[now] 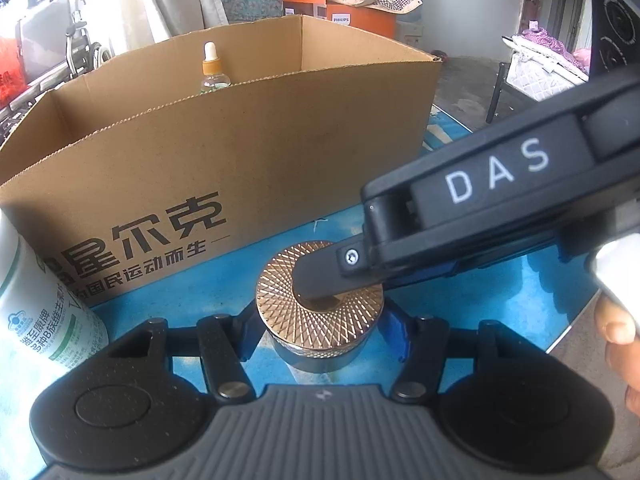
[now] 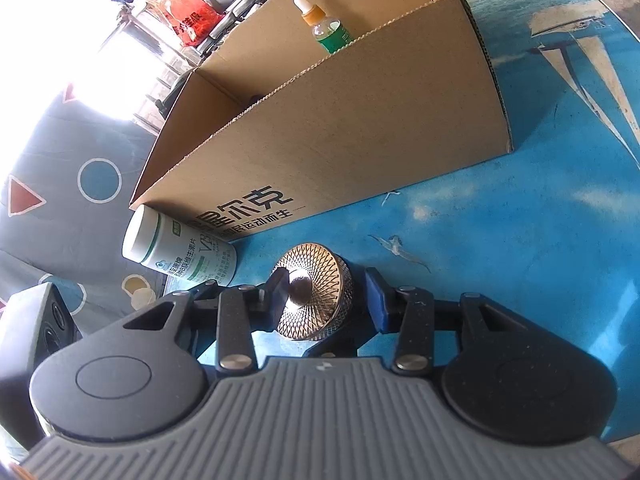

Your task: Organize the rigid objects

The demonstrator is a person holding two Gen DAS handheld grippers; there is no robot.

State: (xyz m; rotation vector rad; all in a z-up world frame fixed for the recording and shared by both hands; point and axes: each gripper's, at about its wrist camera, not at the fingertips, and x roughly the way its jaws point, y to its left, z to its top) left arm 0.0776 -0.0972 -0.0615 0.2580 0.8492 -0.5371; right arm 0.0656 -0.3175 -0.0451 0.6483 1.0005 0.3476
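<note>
While the round jar with the gold patterned lid (image 1: 320, 304) sits on the blue bench (image 1: 500, 304) just in front of the cardboard box (image 1: 240, 152), both tools are crowded around it. The left hand-held gripper (image 1: 320, 330) has its blue pads on either side of the jar, looking pretty snug against it, so I'd call that one clamped on the jar. The right hand-held gripper (image 2: 326, 294) is parted around the lid: in its own view the left finger sits on top of the lid near the middle knob and the right pad is just beside the rim, so it's not really squeezing anything as far as I can see. In the left view that same black finger, from the body marked DAS, reaches in from the right and rests on the lid. A white vitamin bottle (image 2: 180, 246) lies on its side to the left, touching the near wall of the box. Inside the box, a dropper bottle (image 2: 326, 26) stands upright near the far wall.
</note>
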